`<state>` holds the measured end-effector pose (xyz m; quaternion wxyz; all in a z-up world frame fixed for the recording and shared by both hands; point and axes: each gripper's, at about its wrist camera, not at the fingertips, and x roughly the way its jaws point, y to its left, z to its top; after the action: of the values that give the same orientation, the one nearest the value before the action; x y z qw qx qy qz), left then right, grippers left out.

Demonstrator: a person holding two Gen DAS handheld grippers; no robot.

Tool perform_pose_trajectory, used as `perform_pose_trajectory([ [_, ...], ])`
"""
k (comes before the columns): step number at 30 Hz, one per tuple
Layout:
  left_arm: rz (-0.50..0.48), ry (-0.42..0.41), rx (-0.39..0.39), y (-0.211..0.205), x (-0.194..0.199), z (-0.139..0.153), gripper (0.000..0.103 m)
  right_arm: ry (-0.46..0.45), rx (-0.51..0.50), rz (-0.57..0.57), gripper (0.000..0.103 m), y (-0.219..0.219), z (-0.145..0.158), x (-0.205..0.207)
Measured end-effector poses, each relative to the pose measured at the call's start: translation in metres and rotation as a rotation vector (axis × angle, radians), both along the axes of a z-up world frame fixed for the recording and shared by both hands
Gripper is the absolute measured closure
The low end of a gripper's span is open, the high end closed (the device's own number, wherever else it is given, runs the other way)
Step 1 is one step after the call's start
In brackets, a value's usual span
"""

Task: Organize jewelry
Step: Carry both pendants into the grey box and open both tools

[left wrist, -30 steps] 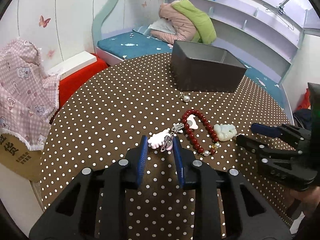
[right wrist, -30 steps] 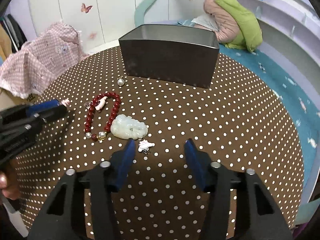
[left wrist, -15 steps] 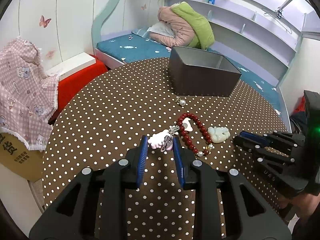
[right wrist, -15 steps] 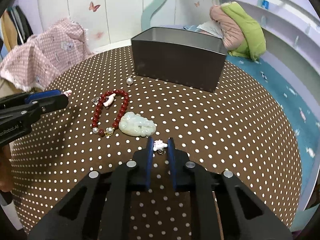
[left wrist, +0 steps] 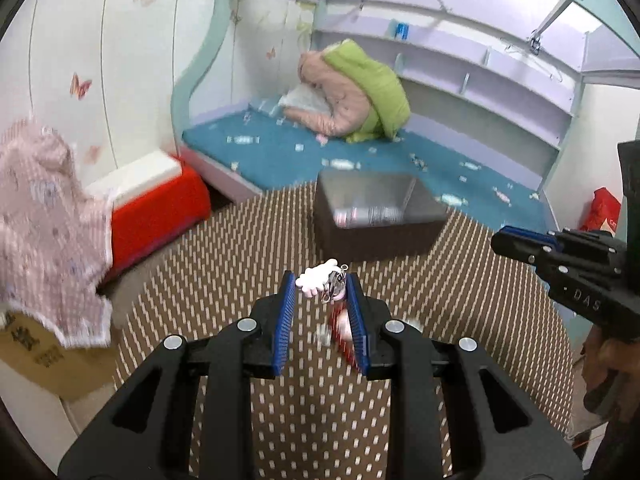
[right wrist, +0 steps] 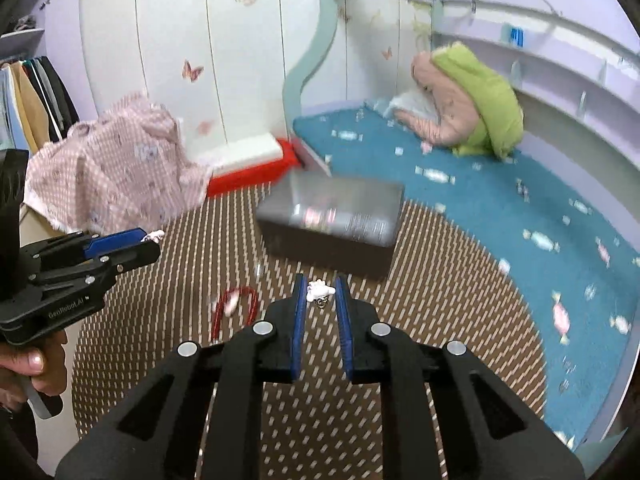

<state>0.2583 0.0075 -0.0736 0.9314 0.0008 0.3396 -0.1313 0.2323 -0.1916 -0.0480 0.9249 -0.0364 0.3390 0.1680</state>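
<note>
My left gripper point(left wrist: 321, 285) is shut on a white and pink charm with a metal clasp point(left wrist: 322, 276), held high above the dotted table. My right gripper point(right wrist: 320, 291) is shut on a small white charm point(right wrist: 319, 290), also lifted. The dark grey metal box point(left wrist: 376, 216) stands open ahead of both; it also shows in the right wrist view point(right wrist: 332, 220). The red bead bracelet point(right wrist: 234, 306) lies on the table below, partly hidden behind my left fingers point(left wrist: 340, 328). The frames are motion-blurred.
The round table with the brown dotted cloth point(left wrist: 240, 280) ends near a red and white box point(left wrist: 152, 196) and pink checked cloth point(left wrist: 44, 216) at the left. A blue bed with a pink and green quilt point(left wrist: 356, 92) lies behind.
Both grippers have risen from the table with their charms and moved toward the box. The right gripper closed on the small white charm between one second and half a second ago.
</note>
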Motion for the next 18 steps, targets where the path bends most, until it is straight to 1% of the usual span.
perform_pose_trajectory([
  [3,-0.001,-0.055,-0.003,-0.006,0.017,0.025,0.077,-0.047,0.005,0.007,0.090,-0.002,0.025,0.012],
  [5,-0.001,-0.073,-0.012,-0.010,0.031,0.040,0.077,-0.073,-0.001,0.009,0.090,0.000,0.042,0.026],
  [10,-0.043,-0.102,-0.029,-0.027,0.067,0.073,0.077,-0.069,0.051,0.023,0.090,-0.003,0.067,0.057],
  [13,-0.074,-0.090,-0.036,-0.041,0.092,0.087,0.077,-0.040,0.065,0.022,0.090,-0.004,0.071,0.079],
  [15,-0.087,-0.067,-0.043,-0.048,0.107,0.088,0.077,-0.016,0.069,0.014,0.090,-0.003,0.069,0.091],
  [18,-0.095,-0.029,-0.050,-0.055,0.127,0.084,0.077,0.032,0.078,0.002,0.090,-0.003,0.059,0.110],
])
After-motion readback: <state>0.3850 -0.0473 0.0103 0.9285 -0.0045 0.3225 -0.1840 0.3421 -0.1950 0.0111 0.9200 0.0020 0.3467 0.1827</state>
